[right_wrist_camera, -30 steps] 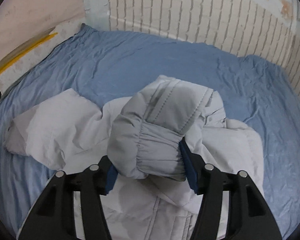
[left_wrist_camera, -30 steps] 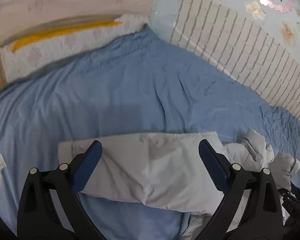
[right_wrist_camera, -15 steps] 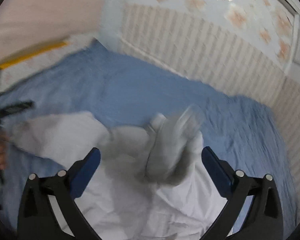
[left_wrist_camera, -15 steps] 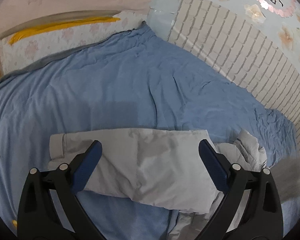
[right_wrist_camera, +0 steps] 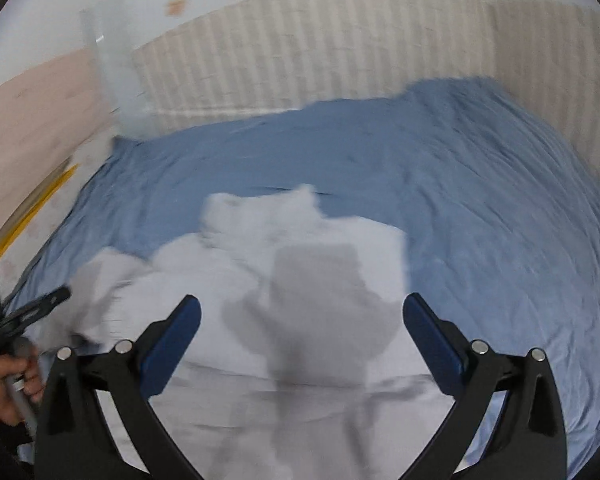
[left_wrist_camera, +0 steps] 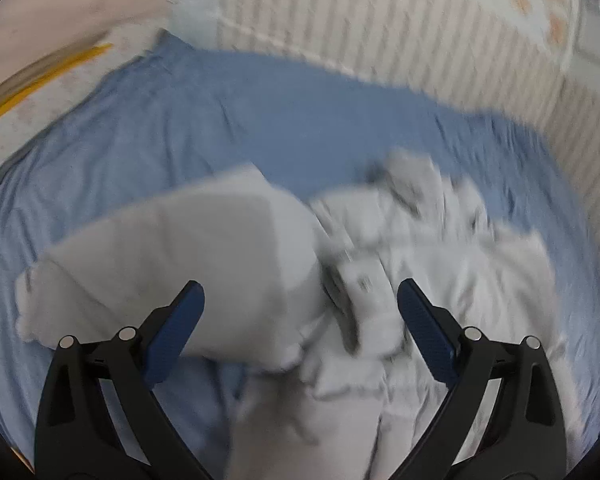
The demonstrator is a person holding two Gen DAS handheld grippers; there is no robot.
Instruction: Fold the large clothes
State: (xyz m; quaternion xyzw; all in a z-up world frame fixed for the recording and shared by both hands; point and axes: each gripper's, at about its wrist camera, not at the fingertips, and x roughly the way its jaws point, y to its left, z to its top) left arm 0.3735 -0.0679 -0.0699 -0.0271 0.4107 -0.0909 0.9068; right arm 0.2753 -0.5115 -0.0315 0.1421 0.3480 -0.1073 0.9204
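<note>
A light grey padded jacket (left_wrist_camera: 440, 264) lies crumpled on the blue bedsheet (left_wrist_camera: 284, 112). One sleeve (left_wrist_camera: 160, 248) stretches out to the left in the left wrist view. My left gripper (left_wrist_camera: 300, 320) hovers over the jacket where the sleeve meets the body, jaws open with nothing gripped. My right gripper (right_wrist_camera: 302, 340) is wide open above the jacket (right_wrist_camera: 300, 280), its shadow falling on the fabric, nothing between its pads. Both views are motion-blurred.
A wall with pale brick-pattern padding (right_wrist_camera: 320, 52) runs along the bed's far side and right. A yellow-trimmed mat (left_wrist_camera: 40, 68) lies past the bed's left end. A person's hand (right_wrist_camera: 4, 376) holds the left gripper (right_wrist_camera: 18, 296) at the right wrist view's left edge.
The right gripper opened and let go of the bunched sleeve it held, which dropped onto the jacket. Both grippers swung sideways; the left one now looks over the jacket's body.
</note>
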